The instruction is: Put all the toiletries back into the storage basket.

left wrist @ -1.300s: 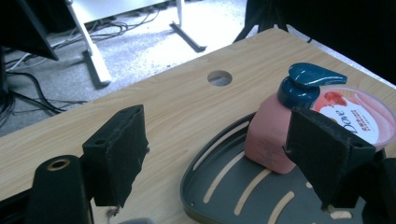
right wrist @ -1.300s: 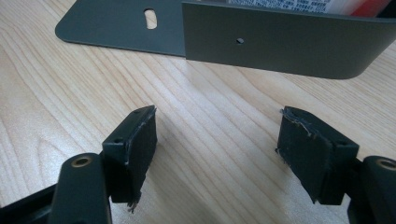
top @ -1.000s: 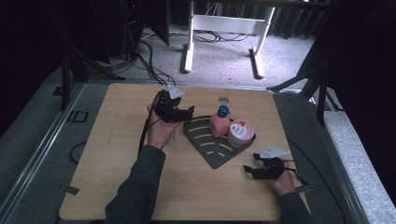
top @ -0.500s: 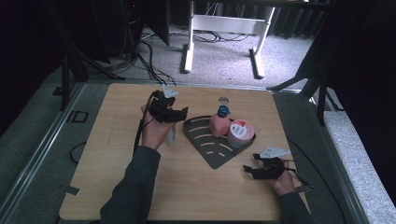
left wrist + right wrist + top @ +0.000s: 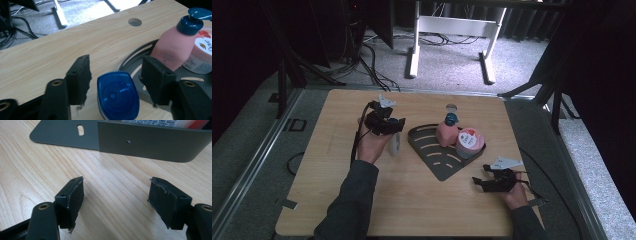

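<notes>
Fingers of the left gripper had just been closing around the blue-capped bottle, at lower centre of its view; gaps remained, so probably no grip yet. Right gripper stood open and empty on the table. On the rack, the pink bottle and jar were placed. Remaining: grasping the bottle and racking it.

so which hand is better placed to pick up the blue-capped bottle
Left. The left hand-held gripper has been closing, its jaws on either side of the blue-capped bottle, gaps still showing. The right hand-held gripper is open over bare table near the tray.
</notes>
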### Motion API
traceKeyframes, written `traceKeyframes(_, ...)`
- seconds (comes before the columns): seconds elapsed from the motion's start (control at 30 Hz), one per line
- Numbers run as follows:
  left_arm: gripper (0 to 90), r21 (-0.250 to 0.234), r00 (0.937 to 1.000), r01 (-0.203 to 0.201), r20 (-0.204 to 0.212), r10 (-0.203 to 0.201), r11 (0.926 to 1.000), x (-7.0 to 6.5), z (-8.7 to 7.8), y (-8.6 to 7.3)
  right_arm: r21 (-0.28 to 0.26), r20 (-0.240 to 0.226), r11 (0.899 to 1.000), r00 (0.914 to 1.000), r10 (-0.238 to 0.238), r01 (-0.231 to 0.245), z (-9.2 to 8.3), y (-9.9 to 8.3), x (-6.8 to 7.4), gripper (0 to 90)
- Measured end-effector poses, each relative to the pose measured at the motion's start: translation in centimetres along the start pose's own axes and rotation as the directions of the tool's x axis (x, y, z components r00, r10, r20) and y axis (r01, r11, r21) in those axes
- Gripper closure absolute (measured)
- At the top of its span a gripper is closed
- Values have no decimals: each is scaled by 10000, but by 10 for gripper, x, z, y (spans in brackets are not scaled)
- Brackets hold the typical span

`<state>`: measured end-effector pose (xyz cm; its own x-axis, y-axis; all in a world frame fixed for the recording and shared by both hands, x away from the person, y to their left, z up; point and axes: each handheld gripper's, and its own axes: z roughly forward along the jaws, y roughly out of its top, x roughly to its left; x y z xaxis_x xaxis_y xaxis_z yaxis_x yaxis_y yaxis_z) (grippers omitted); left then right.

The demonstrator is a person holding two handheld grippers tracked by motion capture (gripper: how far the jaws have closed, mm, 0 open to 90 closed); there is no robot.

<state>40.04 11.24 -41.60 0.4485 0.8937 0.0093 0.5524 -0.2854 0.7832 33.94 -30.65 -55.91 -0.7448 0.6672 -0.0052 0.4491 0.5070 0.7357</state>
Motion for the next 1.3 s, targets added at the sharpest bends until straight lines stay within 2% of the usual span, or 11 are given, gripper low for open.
traceKeyframes(0.13,529,129,9999,-147,33,146,9998,1,0,-3,4,-2,10000,10000,4,-4,0,0,0,280)
traceKeyframes(0.2,548,121,9998,-149,103,148,9998,1,0,-3,3,-3,10000,10000,8,-8,0,0,0,280)
traceKeyframes(0.4,560,249,9990,-430,135,427,9988,0,-1,-2,0,0,10000,10000,-1,1,0,0,0,280)
traceKeyframes(0.57,566,334,9969,-681,409,667,9971,1,-1,0,0,0,10000,10000,-3,3,0,0,0,280)
traceKeyframes(0.67,568,568,9932,-1050,574,1018,9928,2,-1,2,2,-2,10000,10000,3,-3,0,0,0,280)
traceKeyframes(0.9,571,950,9851,-1529,943,1440,9837,4,0,8,8,-4,10000,10000,10,-10,0,0,0,280)
traceKeyframes(1.03,571,1251,9751,-1977,1263,1820,9723,6,0,12,3,-4,10000,10000,10,-10,0,0,0,280)
traceKeyframes(1.1,571,1472,9701,-2215,1342,2024,9640,6,1,15,1,-4,10000,10000,7,-7,0,0,0,280)
traceKeyframes(1.17,571,1615,9680,-2318,1360,2111,9593,5,1,17,2,-3,10000,10000,7,-7,0,0,0,280)
traceKeyframes(1.3,567,1806,9672,-2340,1427,2100,9553,6,2,19,2,-3,10000,10000,5,-5,0,0,0,280)
